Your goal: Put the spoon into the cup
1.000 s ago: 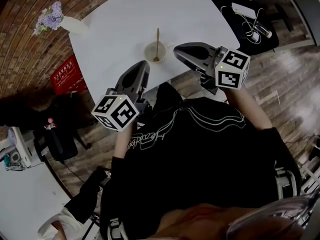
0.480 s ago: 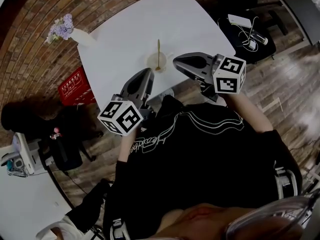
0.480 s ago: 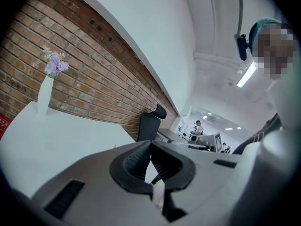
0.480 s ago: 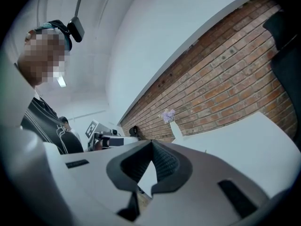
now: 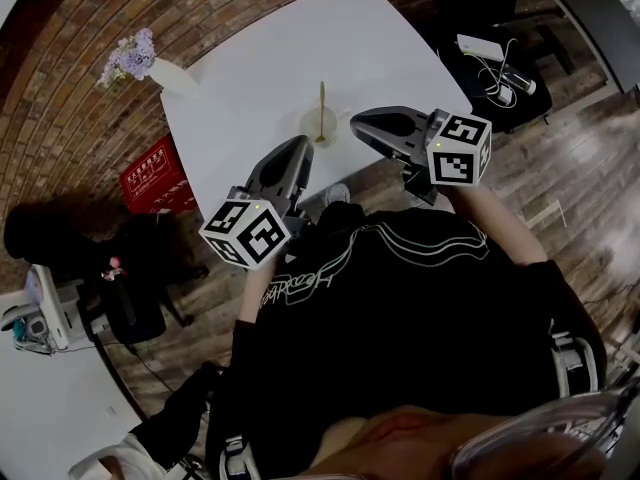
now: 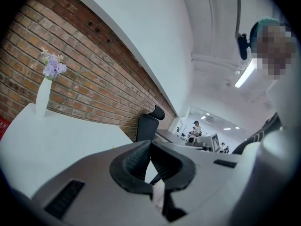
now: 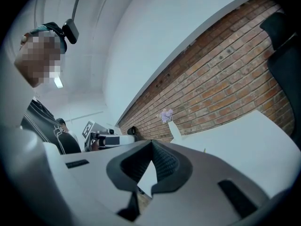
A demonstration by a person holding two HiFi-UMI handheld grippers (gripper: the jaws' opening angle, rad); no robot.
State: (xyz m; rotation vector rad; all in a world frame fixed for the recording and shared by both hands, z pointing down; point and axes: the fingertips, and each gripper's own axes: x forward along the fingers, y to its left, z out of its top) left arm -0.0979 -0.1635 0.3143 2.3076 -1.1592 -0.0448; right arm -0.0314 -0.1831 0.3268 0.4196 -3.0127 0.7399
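Risk from here is mainly a knock-over. The right hand-held gripper (image 5: 357,123) sits just beside the cup (image 5: 309,126) at the centre of the head view, tips aimed at it, and the cup stands close to the lower edge of the table (image 5: 260,68). A sideways sweep or a sloppy move from that side could clip the cup wall or the protruding handle and tip the lot, possibly off the edge. The spoon (image 5: 322,98) stands tall out of the cup, so I'd guess the pair is top-heavy and goes over easily. The left hand-held gripper (image 5: 298,148) is lower left of the cup, near but apart, so it's less of a threat. Both gripper views show the jaws together with tips meeting and nothing between them, so neither is carrying anything. The spoon is slim and gold-toned with a straight handle. Its bowl end is down inside the cup and hidden, and the handle points toward the upper frame. The cup is small and pale with a round mouth. By my read the task looks done: spoon is in the cup and nothing touches it. Neither gripper view shows the cup, since each gripper's body blocks it. They show only table top, brick wall and a white vase (image 5: 170,76) with purple flowers, well apart at upper left.
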